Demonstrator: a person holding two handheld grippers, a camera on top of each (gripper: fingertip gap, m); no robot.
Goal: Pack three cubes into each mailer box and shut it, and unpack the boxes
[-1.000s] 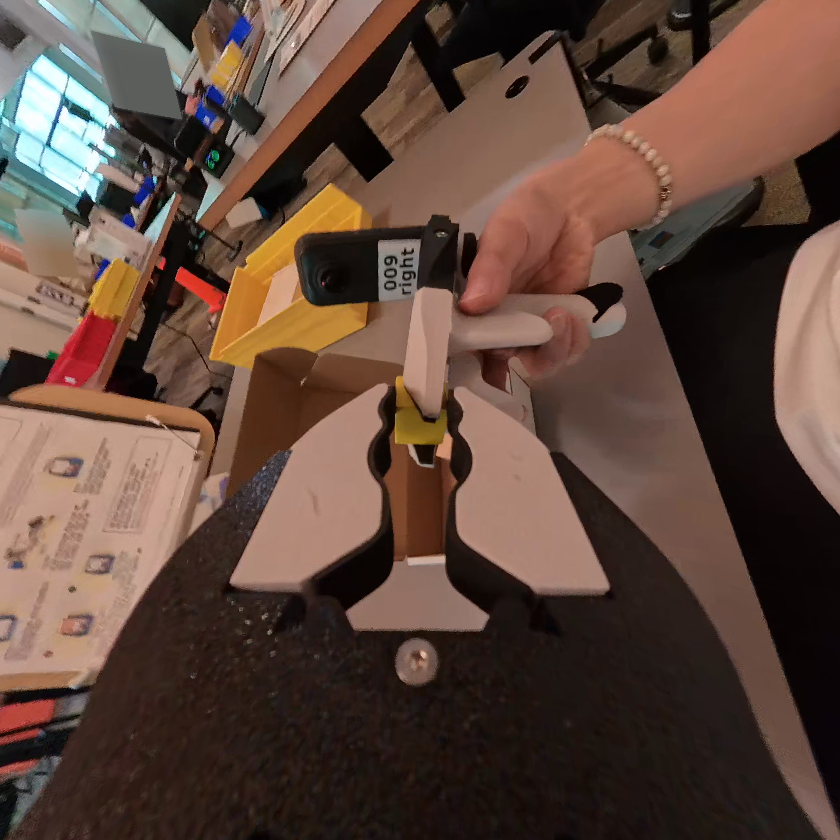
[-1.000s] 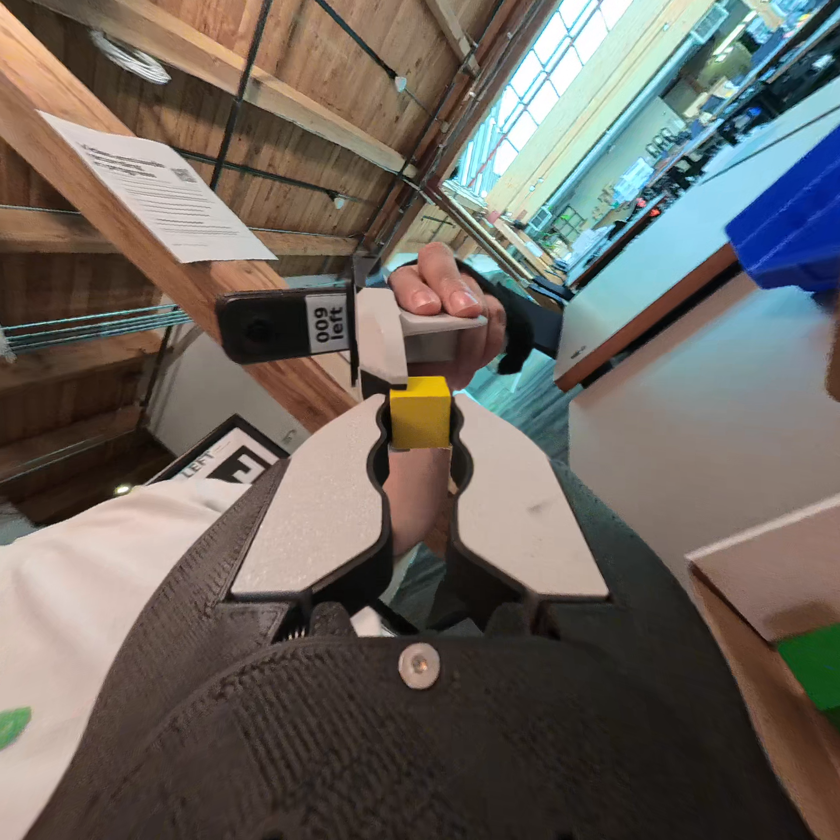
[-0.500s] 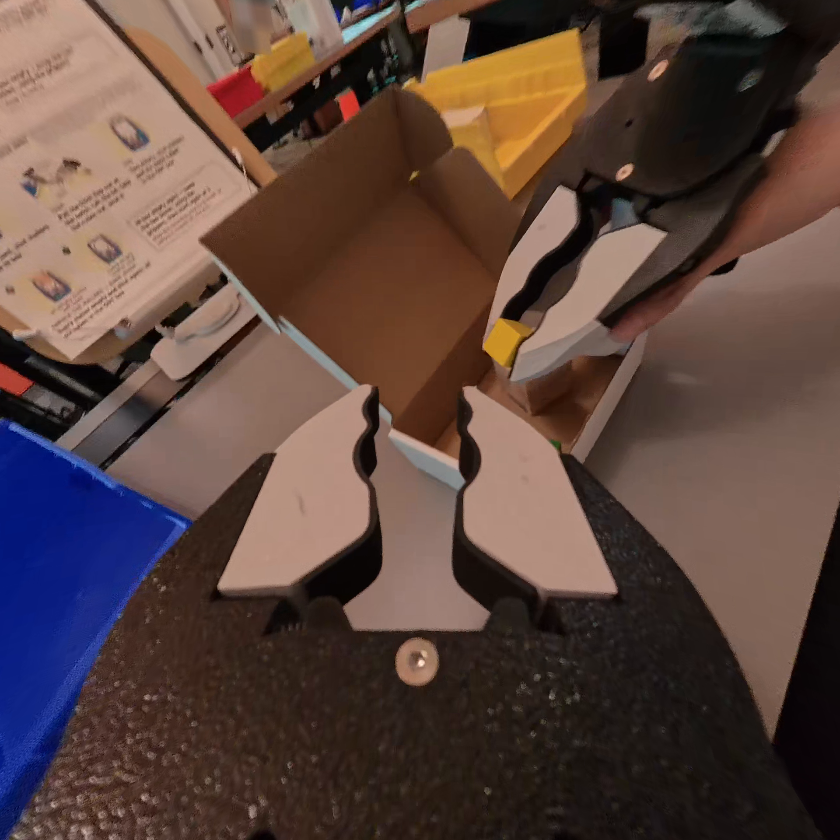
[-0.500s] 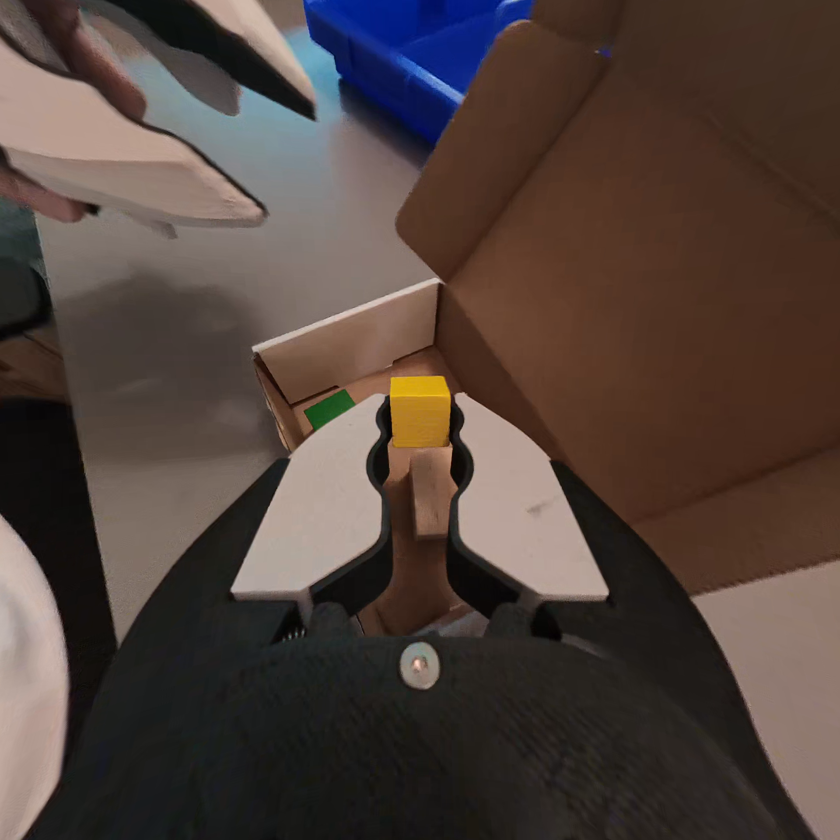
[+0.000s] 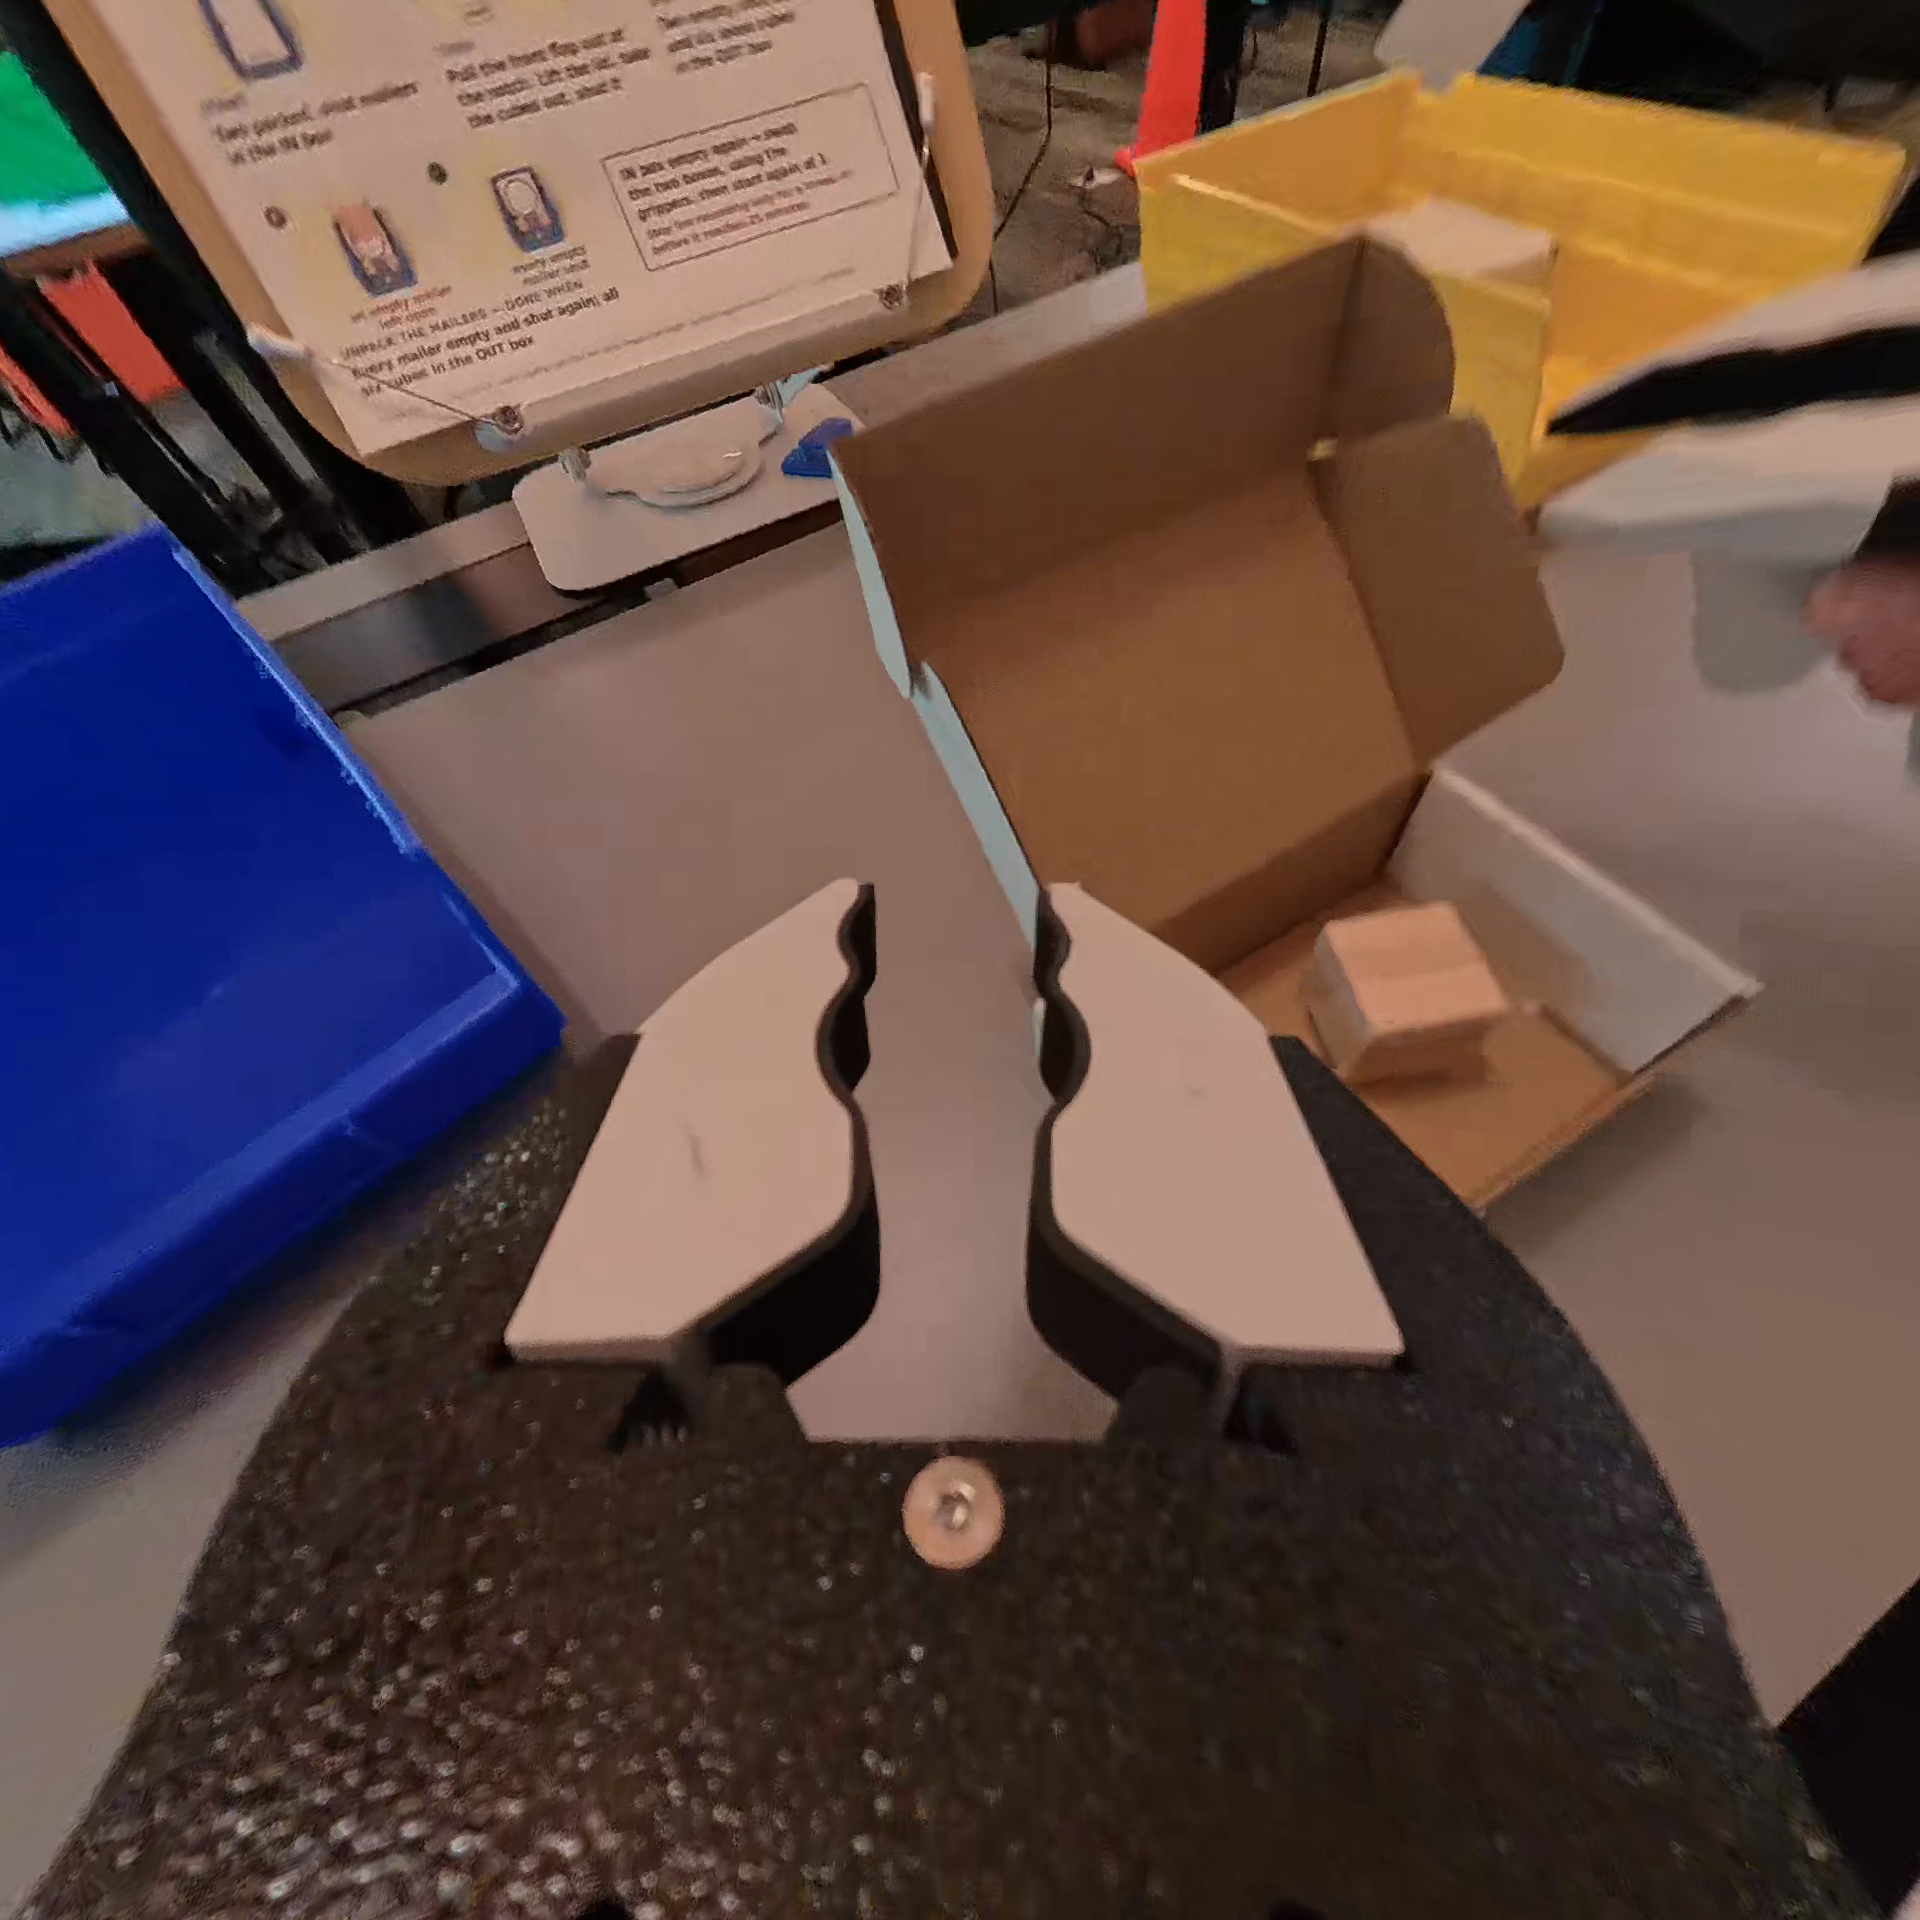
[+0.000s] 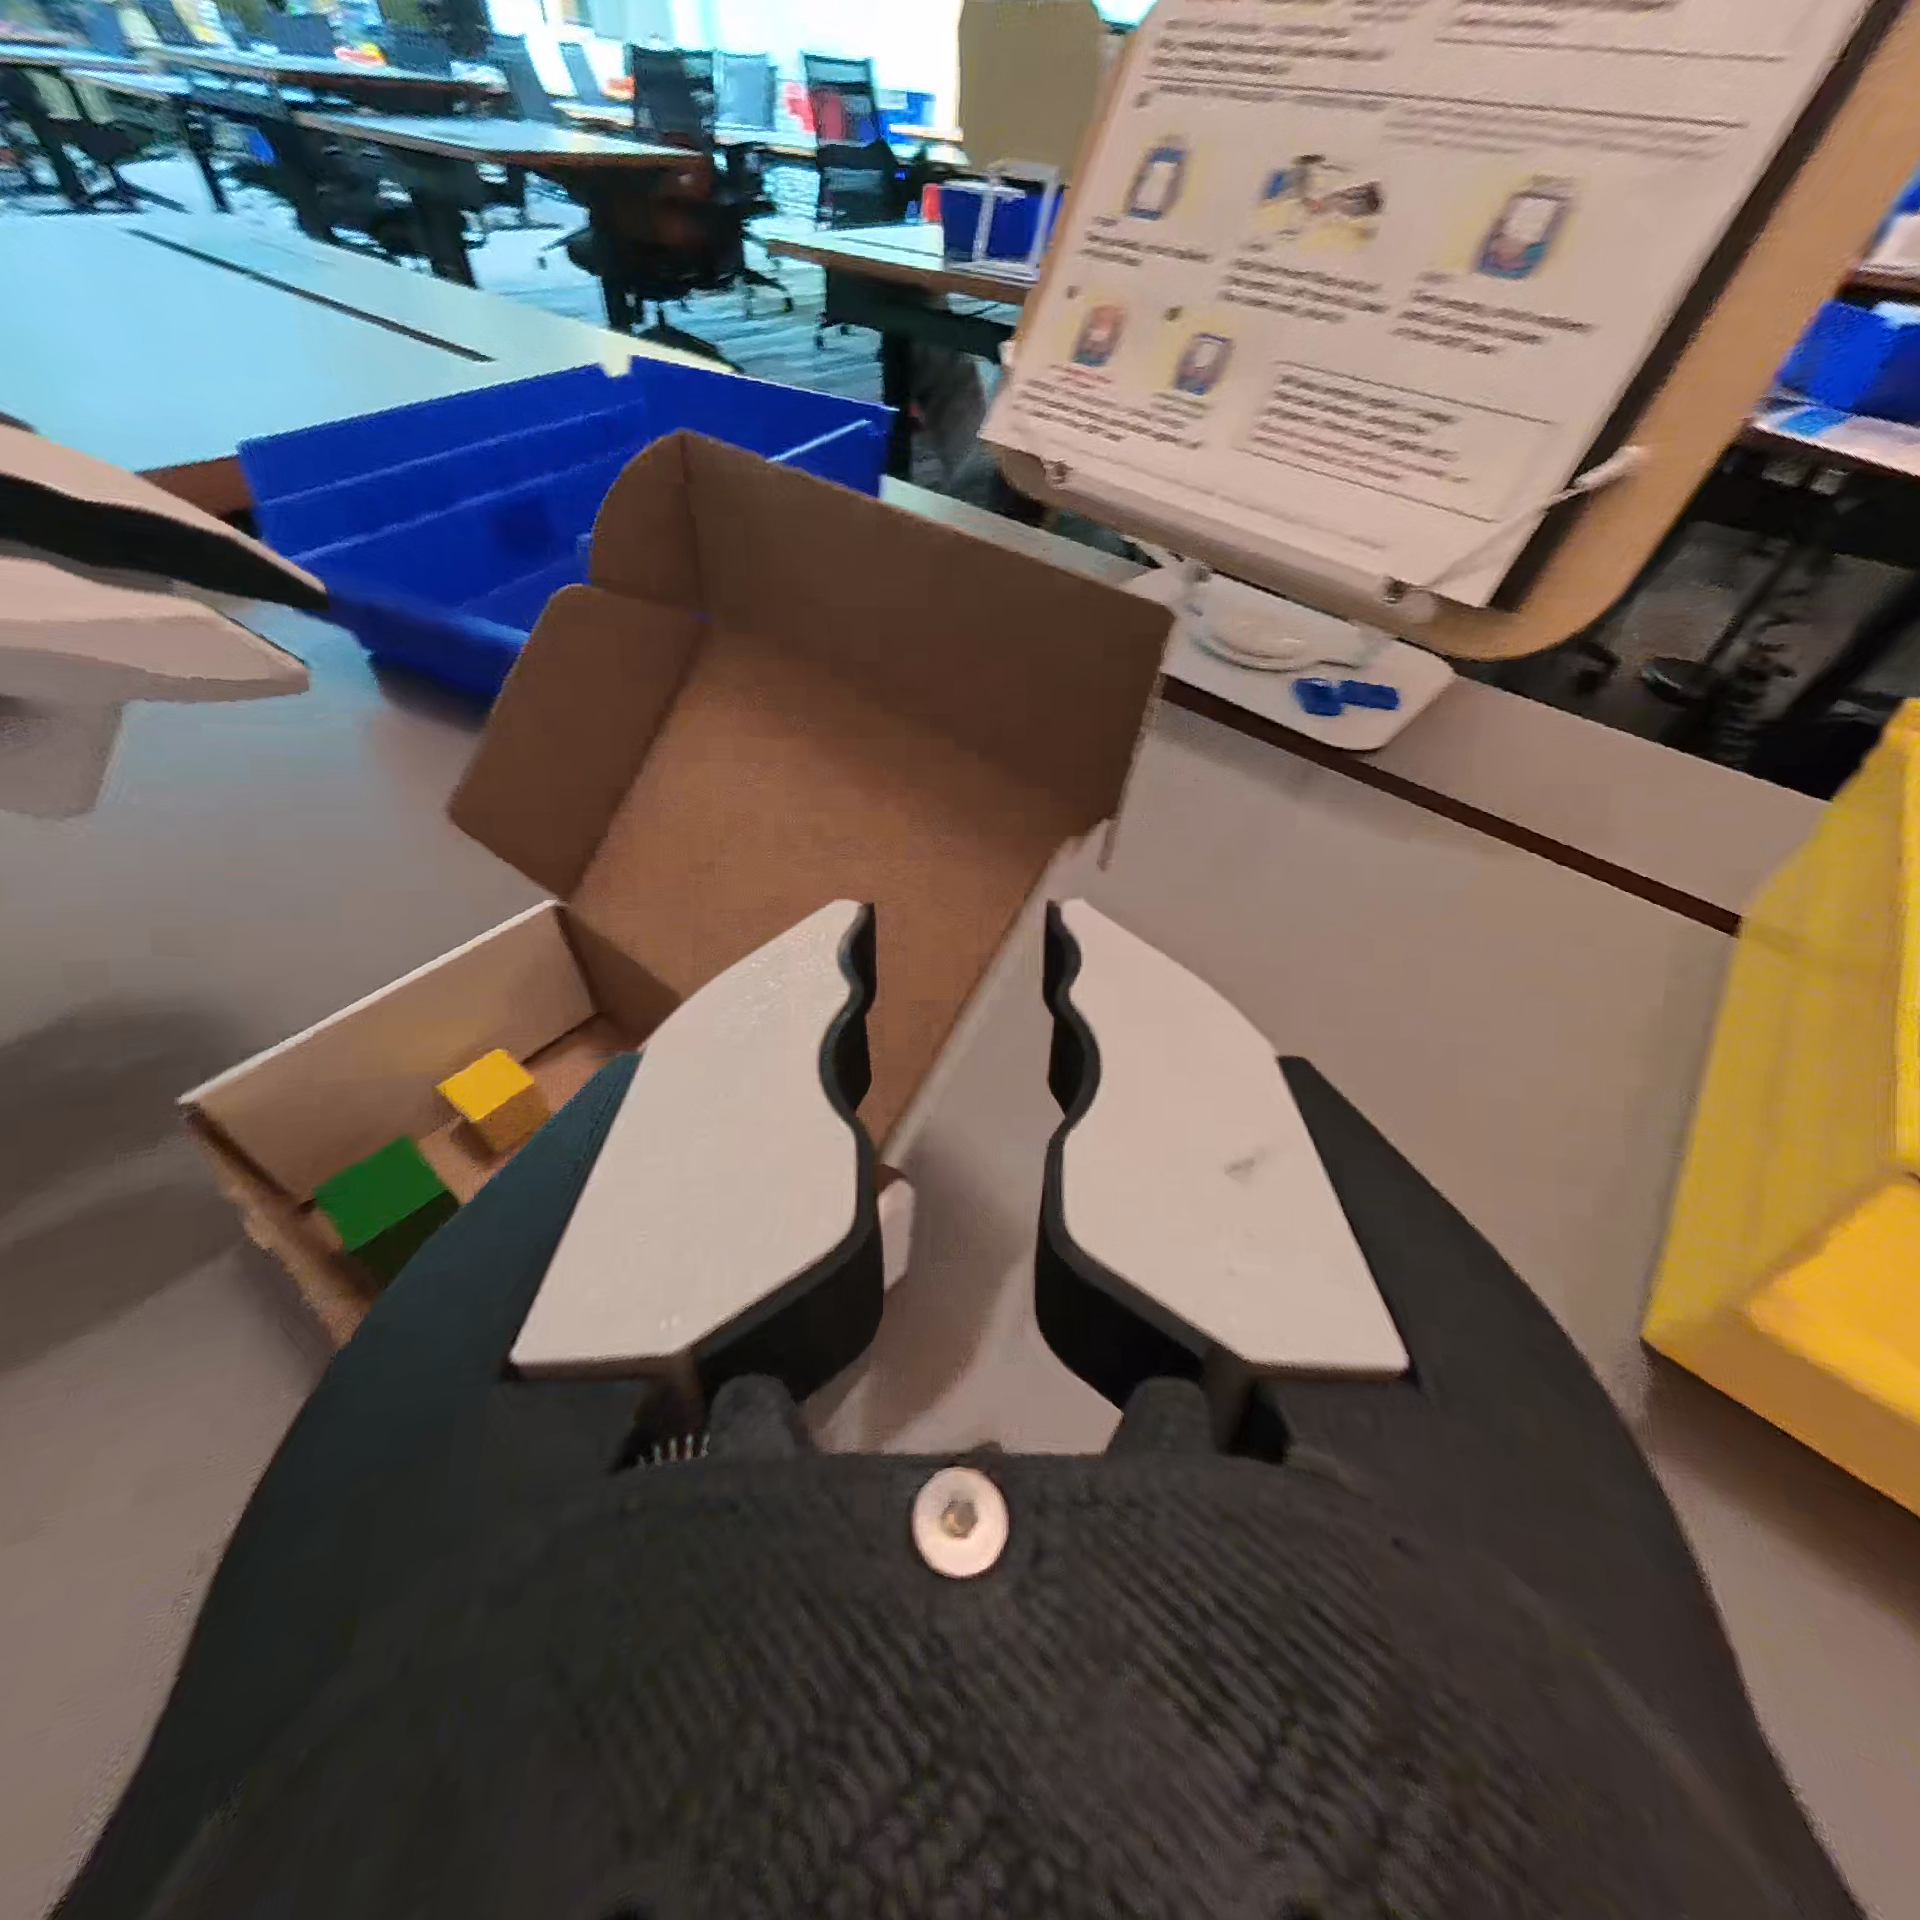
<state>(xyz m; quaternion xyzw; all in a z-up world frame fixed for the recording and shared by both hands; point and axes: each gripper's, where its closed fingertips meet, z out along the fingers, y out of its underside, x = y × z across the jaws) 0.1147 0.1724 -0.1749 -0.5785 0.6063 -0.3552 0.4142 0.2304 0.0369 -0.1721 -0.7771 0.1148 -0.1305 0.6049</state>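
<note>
Both my grippers, left (image 5: 954, 1049) and right (image 6: 958, 1049), are released and empty. The mailer box (image 6: 364, 1029) sits lower left in the right view, holding yellow (image 6: 488, 1093), green (image 6: 379, 1195) and wooden (image 5: 1403, 987) cubes. Risk: the upright lid (image 6: 831, 748) springs back if pushed off-centre. The blue bin (image 6: 468, 509) crowds the desk (image 6: 1403, 987) behind.

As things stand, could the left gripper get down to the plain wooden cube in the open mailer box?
Probably yes. The left gripper is open and empty, the mailer box has its lid folded back, and nothing covers the wooden cube. The right gripper is off to the side, clear of the box.
</note>
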